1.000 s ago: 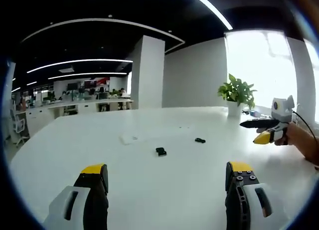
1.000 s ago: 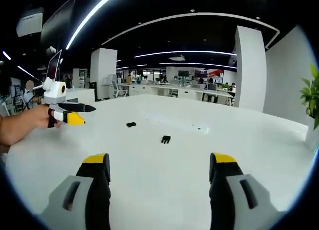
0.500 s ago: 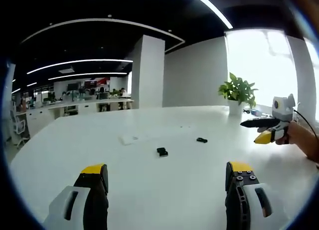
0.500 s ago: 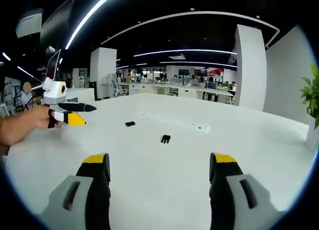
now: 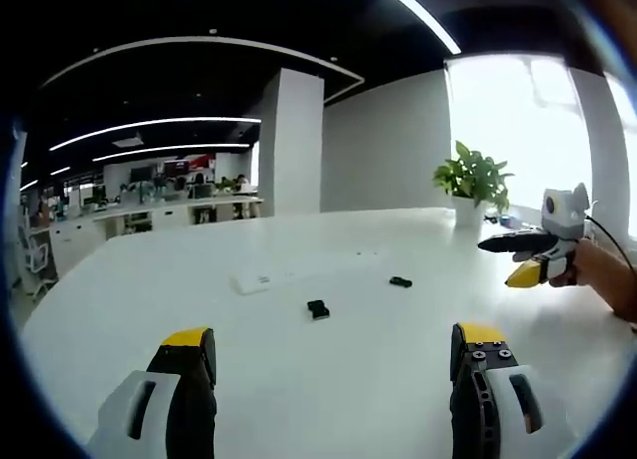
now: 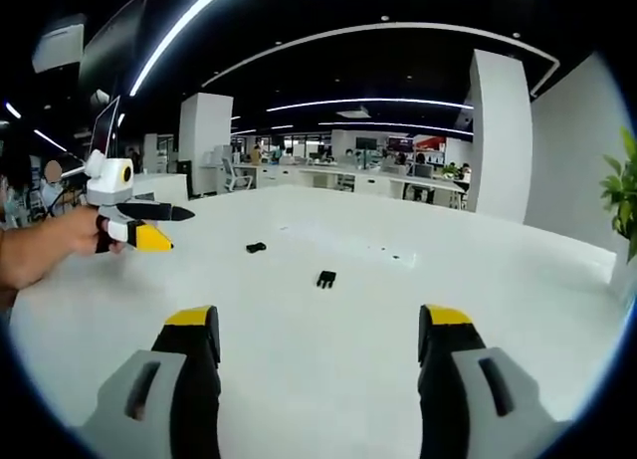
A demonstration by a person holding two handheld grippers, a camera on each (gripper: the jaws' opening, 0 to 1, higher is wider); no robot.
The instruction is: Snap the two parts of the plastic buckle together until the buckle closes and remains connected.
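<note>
Two small black buckle parts lie apart on the white table (image 5: 328, 389). In the left gripper view one part (image 5: 318, 308) sits near the middle and the other part (image 5: 400, 281) lies farther right. The right gripper view shows one part (image 6: 325, 278) at centre and another part (image 6: 256, 247) up to its left. My left gripper (image 5: 333, 338) is open above the table, well short of both parts, and it also appears in a hand at the left (image 6: 171, 228). My right gripper (image 6: 318, 320) is open too, held in a hand at the right (image 5: 498, 263).
A flat white sheet (image 5: 257, 280) lies on the table beyond the buckle parts. A potted plant (image 5: 475, 180) stands at the table's far right by a bright window. Office desks and a white pillar (image 5: 294, 145) fill the background.
Both views have drifted very slightly with the hands. The buckle parts lie where they were, and both grippers stay open.
</note>
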